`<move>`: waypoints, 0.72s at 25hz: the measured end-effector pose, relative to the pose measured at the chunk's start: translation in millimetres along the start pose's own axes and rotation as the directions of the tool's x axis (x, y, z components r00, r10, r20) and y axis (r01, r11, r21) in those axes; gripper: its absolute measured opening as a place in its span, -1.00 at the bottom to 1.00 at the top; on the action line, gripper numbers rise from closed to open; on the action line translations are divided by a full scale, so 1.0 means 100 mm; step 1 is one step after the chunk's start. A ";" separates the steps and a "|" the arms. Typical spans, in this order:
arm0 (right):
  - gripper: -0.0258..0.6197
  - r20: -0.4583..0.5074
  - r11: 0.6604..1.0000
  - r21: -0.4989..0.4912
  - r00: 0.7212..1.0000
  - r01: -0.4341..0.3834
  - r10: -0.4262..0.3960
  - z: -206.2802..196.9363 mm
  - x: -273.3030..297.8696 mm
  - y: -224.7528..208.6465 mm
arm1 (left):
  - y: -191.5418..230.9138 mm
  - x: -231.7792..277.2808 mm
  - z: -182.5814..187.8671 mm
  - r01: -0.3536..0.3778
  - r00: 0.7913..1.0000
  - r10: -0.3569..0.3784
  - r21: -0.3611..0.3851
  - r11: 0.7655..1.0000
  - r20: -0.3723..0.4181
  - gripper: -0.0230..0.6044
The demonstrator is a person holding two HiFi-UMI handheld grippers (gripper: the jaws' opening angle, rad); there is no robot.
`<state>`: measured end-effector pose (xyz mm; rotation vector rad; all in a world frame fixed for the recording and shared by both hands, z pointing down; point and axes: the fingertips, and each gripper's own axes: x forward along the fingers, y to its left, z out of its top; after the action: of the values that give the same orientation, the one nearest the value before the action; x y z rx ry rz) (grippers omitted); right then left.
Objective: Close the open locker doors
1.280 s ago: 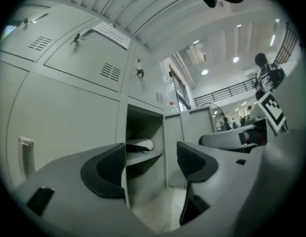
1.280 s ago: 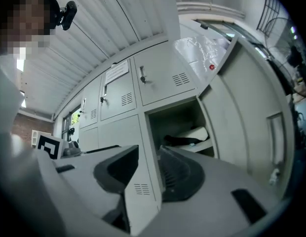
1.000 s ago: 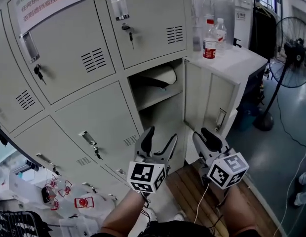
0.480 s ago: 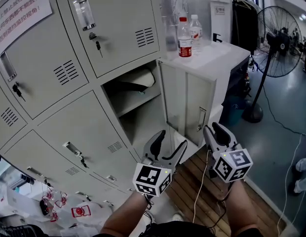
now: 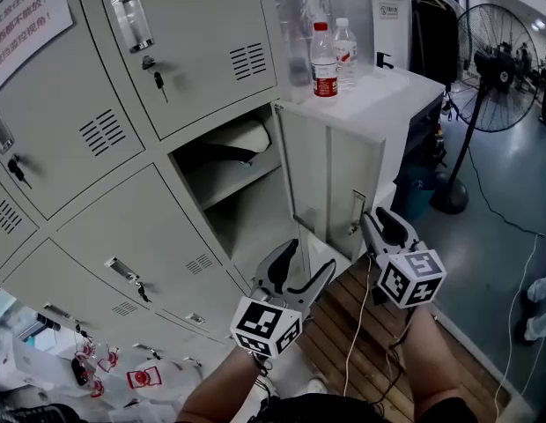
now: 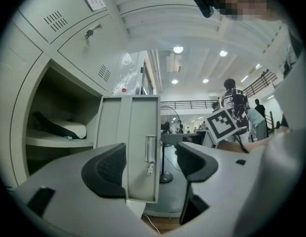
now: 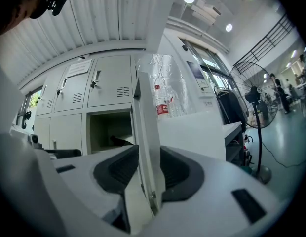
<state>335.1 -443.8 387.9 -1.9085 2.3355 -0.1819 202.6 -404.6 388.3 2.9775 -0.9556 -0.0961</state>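
Pale grey metal locker door (image 5: 330, 179) hangs open at frame centre, long axis upright, free edge toward me. My right gripper (image 5: 383, 225) is nearer: jaws spread, edge lined up between them, unpinched. Left gripper (image 5: 306, 261) released, empty, lower left of door. I judge leftward push closes it.

Left forearm (image 5: 222, 393) and right forearm (image 5: 431, 359) both come in from 6 o'clock. Left gripper (image 5: 306, 258) is low centre, jaws apart, nothing clamped, nose toward 1 o'clock. Right gripper (image 5: 377, 221) is near, at its 2 o'clock, jaws also apart, nose toward 11 o'clock.
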 end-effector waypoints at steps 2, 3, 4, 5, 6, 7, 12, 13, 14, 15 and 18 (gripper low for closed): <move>-0.54 -0.008 1.000 0.000 1.000 0.005 -0.005 -0.03 0.06 -0.04 | 0.01 -0.01 -0.03 0.002 1.000 -0.002 -0.002 1.000 -0.007 0.11; -0.54 -0.013 1.000 0.000 1.000 0.009 -0.009 -0.04 0.09 -0.05 | 0.02 -0.02 -0.04 0.001 1.000 -0.001 -0.002 1.000 -0.009 0.11; -0.54 -0.017 1.000 -0.001 1.000 0.013 -0.013 -0.06 0.12 -0.07 | 0.03 -0.04 -0.05 -0.001 1.000 0.001 -0.002 1.000 -0.011 0.11; -0.54 -0.021 1.000 -0.001 1.000 0.017 -0.017 -0.07 0.14 -0.09 | 0.04 -0.05 -0.05 -0.003 1.000 0.003 -0.001 1.000 -0.011 0.11; -0.54 -0.026 1.000 0.000 0.999 0.019 -0.019 -0.09 0.17 -0.10 | 0.05 -0.06 -0.05 -0.004 1.000 0.004 0.001 1.000 -0.011 0.11; -0.54 -0.030 1.000 0.002 0.999 0.021 -0.021 -0.10 0.19 -0.11 | 0.06 -0.08 -0.05 -0.005 1.000 0.005 0.003 1.000 -0.012 0.11; -0.54 -0.054 1.000 0.012 0.998 0.022 -0.021 -0.18 0.26 -0.11 | 0.12 -0.15 -0.03 -0.020 1.000 0.020 0.012 1.000 -0.013 0.10; -0.54 -0.053 1.000 0.013 0.998 0.024 -0.023 -0.18 0.26 -0.11 | 0.13 -0.16 -0.02 -0.023 1.000 0.023 0.011 1.000 -0.011 0.10; -0.54 -0.052 1.000 0.014 0.998 0.026 -0.025 -0.18 0.26 -0.10 | 0.15 -0.17 -0.02 -0.025 1.000 0.026 0.010 1.000 -0.011 0.10; -0.55 -0.050 1.000 0.013 0.998 0.028 -0.027 -0.19 0.26 -0.10 | 0.16 -0.18 -0.01 -0.027 1.000 0.027 0.009 1.000 -0.011 0.10; -0.59 -0.049 1.000 0.000 0.998 0.031 -0.031 -0.19 0.25 -0.07 | 0.17 -0.20 -0.02 -0.029 1.000 0.029 0.006 1.000 -0.011 0.10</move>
<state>333.5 -469.2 407.0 -1.9623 2.3374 -0.2341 176.2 -406.9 391.5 2.9654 -0.9988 -0.0771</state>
